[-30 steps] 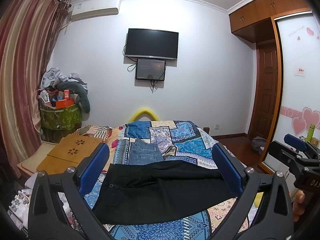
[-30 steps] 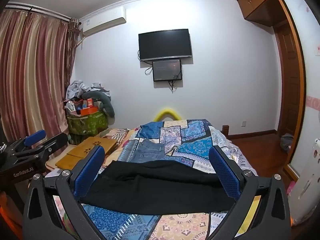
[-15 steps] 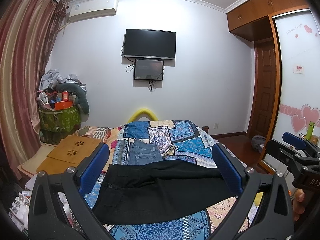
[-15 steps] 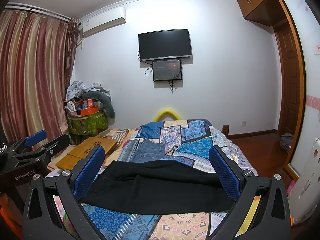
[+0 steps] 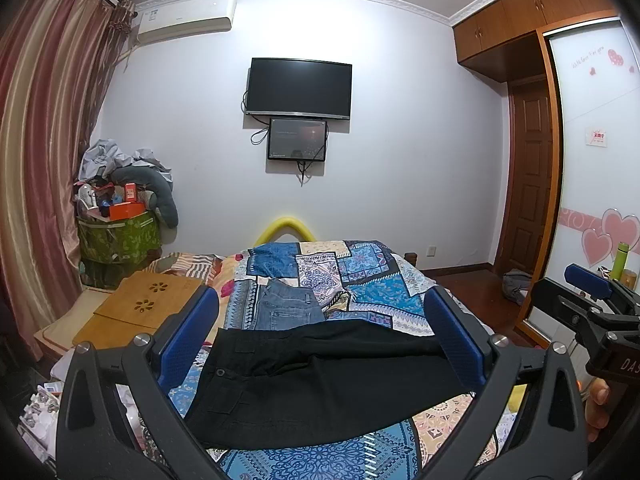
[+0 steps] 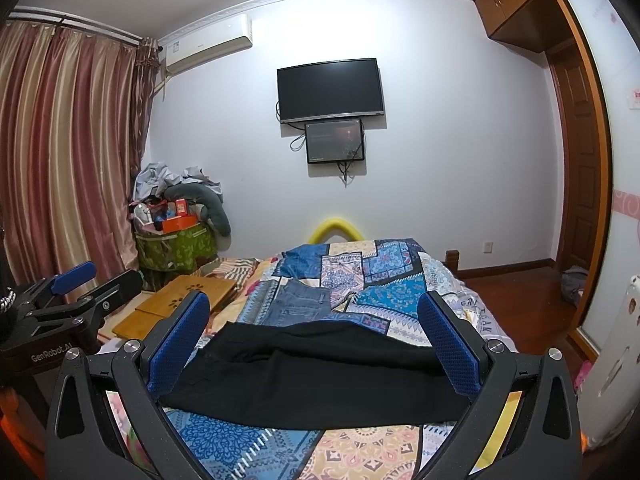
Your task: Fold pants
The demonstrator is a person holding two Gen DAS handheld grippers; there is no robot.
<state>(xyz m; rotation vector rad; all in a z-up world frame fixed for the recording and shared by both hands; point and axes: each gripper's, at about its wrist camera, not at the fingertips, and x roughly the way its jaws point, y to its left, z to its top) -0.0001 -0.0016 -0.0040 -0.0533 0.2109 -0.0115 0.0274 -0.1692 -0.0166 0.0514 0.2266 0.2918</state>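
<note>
Pants [image 5: 320, 384]: black, lying across near bed [image 5: 360, 276], unmoved since a second ago (folding not begun).
My grippers: left gripper [image 5: 320, 344] and right gripper [image 6: 316, 344] both spread wide, empty.

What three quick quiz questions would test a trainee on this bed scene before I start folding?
1. True or false: the black pants lie spread across the bed, with neither gripper holding them.
2. Which garment lies just beyond the black pants? A) jeans B) a white shirt C) a red towel
3. Fill in: the jaws of the left gripper and the right gripper both stand ____.

Key
1. True: the pants lie flat on the quilt, and both sets of jaws are empty.
2. A: the jeans lie on the quilt behind the pants.
3. Open.
</note>
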